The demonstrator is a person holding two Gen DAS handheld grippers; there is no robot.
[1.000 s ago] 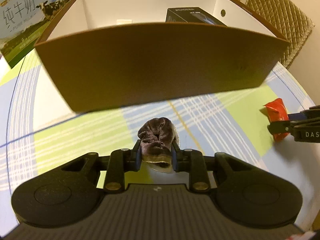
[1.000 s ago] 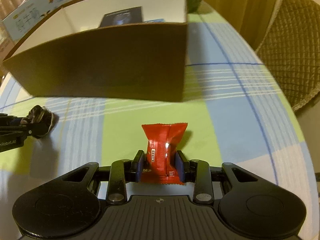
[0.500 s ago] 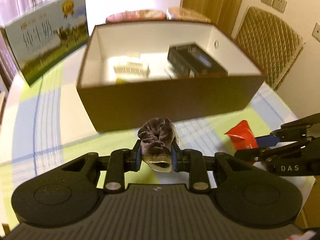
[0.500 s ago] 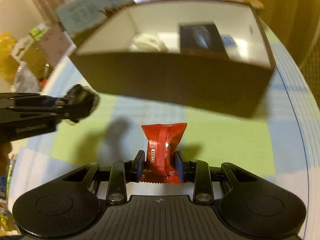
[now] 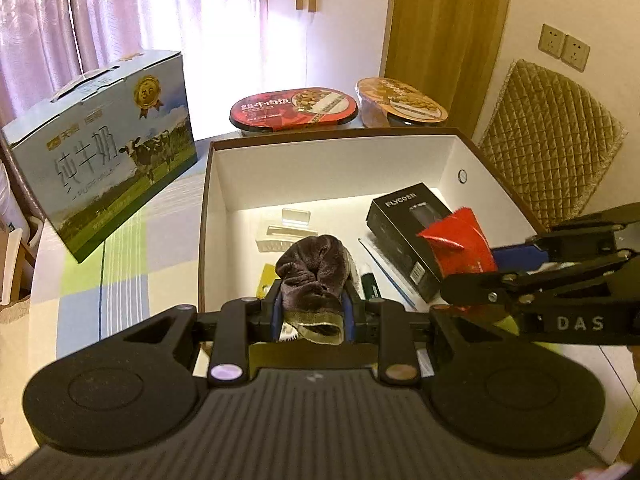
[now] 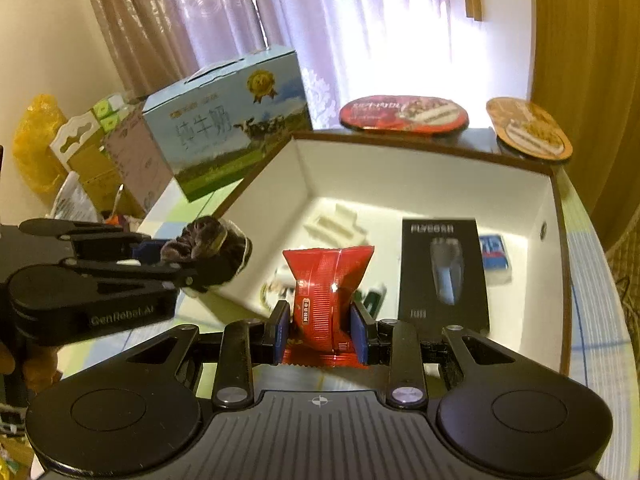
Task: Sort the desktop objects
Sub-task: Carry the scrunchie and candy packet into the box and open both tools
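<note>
Green item (image 5: 370, 285) half hidden behind sock (image 5: 314, 276); label unreadable

Black grippers, blue-padded jaws, "DAS" and "GenRobot.AI" lettering

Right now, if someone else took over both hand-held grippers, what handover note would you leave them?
Left hand-held gripper: shut on the brown velvet scrunchie, held over the box.
Right hand-held gripper: shut on the red snack packet, also above the box.
Done: black razor carton, a green-capped tube and white plastic pieces already lie inside.
Left: release both items into the box.
</note>
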